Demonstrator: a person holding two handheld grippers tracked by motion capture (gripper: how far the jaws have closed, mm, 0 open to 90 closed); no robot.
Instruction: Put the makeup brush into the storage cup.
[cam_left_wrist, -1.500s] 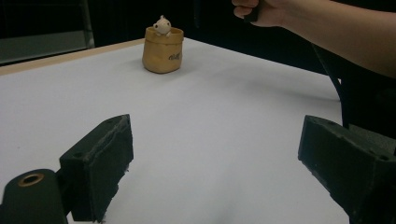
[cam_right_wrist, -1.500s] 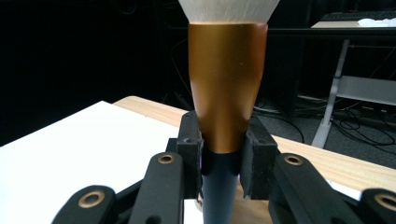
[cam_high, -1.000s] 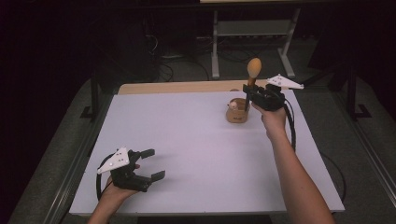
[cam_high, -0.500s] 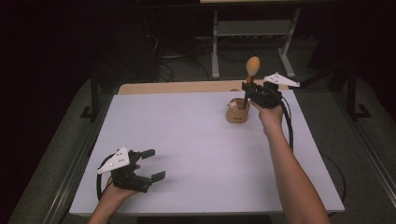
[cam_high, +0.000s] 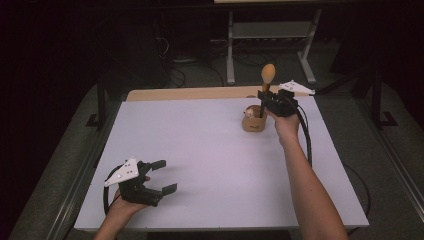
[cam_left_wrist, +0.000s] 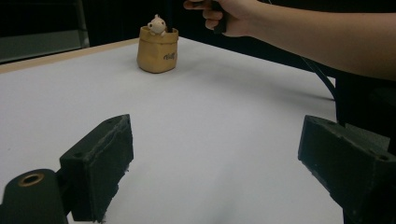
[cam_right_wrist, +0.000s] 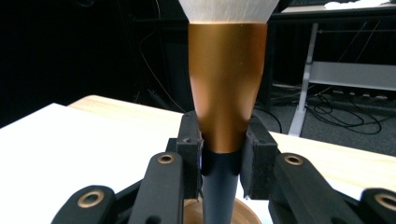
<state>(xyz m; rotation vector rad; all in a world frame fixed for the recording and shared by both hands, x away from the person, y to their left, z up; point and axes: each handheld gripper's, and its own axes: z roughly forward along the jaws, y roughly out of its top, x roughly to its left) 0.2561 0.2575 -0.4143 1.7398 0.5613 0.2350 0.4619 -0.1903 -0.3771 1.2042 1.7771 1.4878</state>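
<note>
My right gripper (cam_high: 264, 98) is shut on a make-up brush (cam_high: 268, 74), held upright at the table's far right. The brush (cam_right_wrist: 227, 84) has a copper ferrule, pale bristles on top and a black handle, and the pads clamp it where ferrule meets handle. Its lower end hangs at the mouth of a small tan pouch (cam_high: 254, 121). The pouch (cam_left_wrist: 158, 49) holds a little pale figure. My left gripper (cam_high: 164, 176) rests open near the front left edge, nothing between its jaws (cam_left_wrist: 215, 158).
A white sheet covers the table (cam_high: 210, 150), with a bare wooden strip (cam_high: 190, 93) along the far edge. Behind the table stands a metal rack (cam_high: 270, 30) with cables on the dark floor. The right forearm (cam_high: 305, 185) lies over the right side.
My right gripper has shifted a little left and down with the brush, bringing the handle closer over the pouch. The left gripper has stayed where it was.
</note>
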